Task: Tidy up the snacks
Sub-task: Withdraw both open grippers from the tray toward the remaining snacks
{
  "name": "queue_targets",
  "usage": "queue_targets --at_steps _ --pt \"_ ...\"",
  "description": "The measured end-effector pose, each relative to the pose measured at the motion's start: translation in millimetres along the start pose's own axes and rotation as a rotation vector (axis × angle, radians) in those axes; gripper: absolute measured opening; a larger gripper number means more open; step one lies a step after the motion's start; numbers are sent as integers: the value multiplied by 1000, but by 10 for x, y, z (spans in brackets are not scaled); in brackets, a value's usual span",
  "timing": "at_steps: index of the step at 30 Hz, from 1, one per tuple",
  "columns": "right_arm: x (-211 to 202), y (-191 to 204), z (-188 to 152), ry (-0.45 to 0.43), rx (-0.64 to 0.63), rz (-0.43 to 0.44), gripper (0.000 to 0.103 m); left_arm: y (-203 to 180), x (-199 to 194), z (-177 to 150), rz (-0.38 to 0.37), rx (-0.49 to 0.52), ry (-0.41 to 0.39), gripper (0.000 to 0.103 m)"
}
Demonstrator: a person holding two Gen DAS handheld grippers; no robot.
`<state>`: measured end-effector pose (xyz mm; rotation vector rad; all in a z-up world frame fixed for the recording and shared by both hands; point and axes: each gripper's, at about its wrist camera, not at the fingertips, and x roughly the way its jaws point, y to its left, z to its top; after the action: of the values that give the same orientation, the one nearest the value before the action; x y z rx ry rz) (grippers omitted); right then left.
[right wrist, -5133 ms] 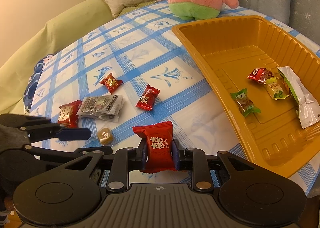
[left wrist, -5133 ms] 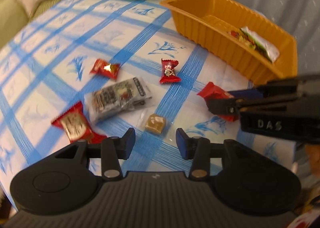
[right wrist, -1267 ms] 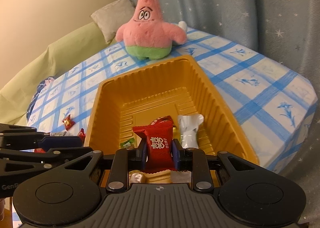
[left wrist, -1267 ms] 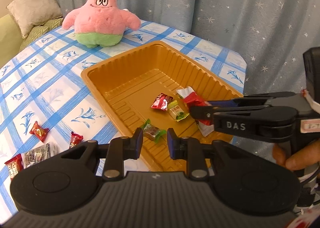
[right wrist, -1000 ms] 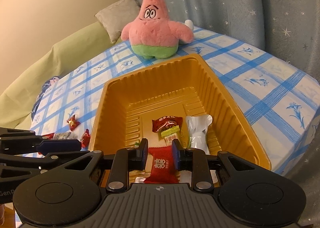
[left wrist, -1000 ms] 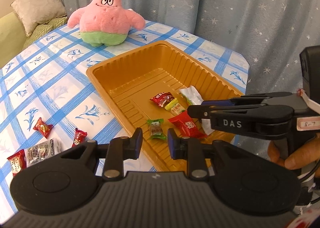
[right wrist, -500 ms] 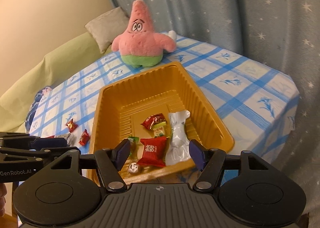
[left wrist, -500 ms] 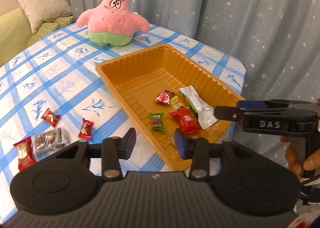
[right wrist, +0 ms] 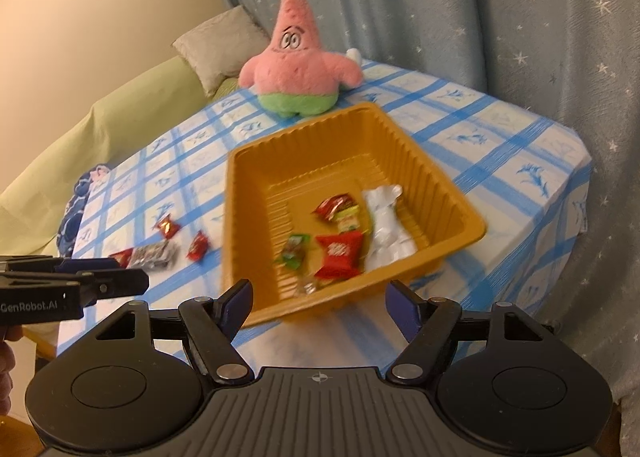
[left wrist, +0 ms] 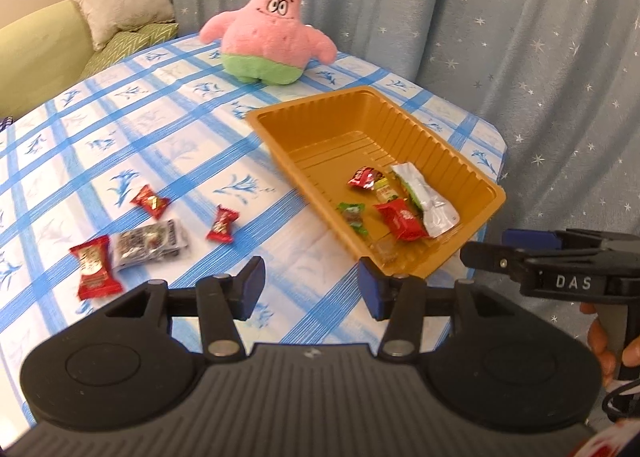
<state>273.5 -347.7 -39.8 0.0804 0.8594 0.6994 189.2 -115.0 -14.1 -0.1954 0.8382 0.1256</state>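
The orange tray (left wrist: 440, 153) (right wrist: 420, 161) sits near the table's right corner. It holds a red packet (left wrist: 400, 219) (right wrist: 340, 253), a green candy (left wrist: 354, 215), a silver pouch (left wrist: 428, 197), a small red wrapper (left wrist: 362, 177) and a clear-wrapped caramel (left wrist: 386, 251). On the cloth to the left lie two red candies (left wrist: 151, 201) (left wrist: 222, 224), a dark packet (left wrist: 150, 243) and a red packet (left wrist: 94, 267). My left gripper (left wrist: 310, 281) hovers before the tray's near corner, jaws opening, nothing between them. My right gripper (right wrist: 320, 297) is likewise opening and empty.
A pink star plush (left wrist: 270, 31) stands at the back of the blue-checked table (left wrist: 120, 129). A starred curtain (left wrist: 520, 37) hangs behind and to the right. A green sofa with a pillow (left wrist: 120, 1) is at the far left. The table edge runs just past the tray.
The right gripper let go of the red packet, which now lies in the tray. Both grippers opened and drew back and up from the tray.
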Motion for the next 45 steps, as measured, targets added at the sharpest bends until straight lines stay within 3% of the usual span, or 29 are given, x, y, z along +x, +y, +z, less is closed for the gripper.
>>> queue_targets --at_steps 25,45 --pt "414 1120 -373 113 -56 74 73 1130 -352 -459 90 -85 48 49" --pt "1052 1654 -314 114 -138 95 73 1651 -96 -417 156 -108 43 49"
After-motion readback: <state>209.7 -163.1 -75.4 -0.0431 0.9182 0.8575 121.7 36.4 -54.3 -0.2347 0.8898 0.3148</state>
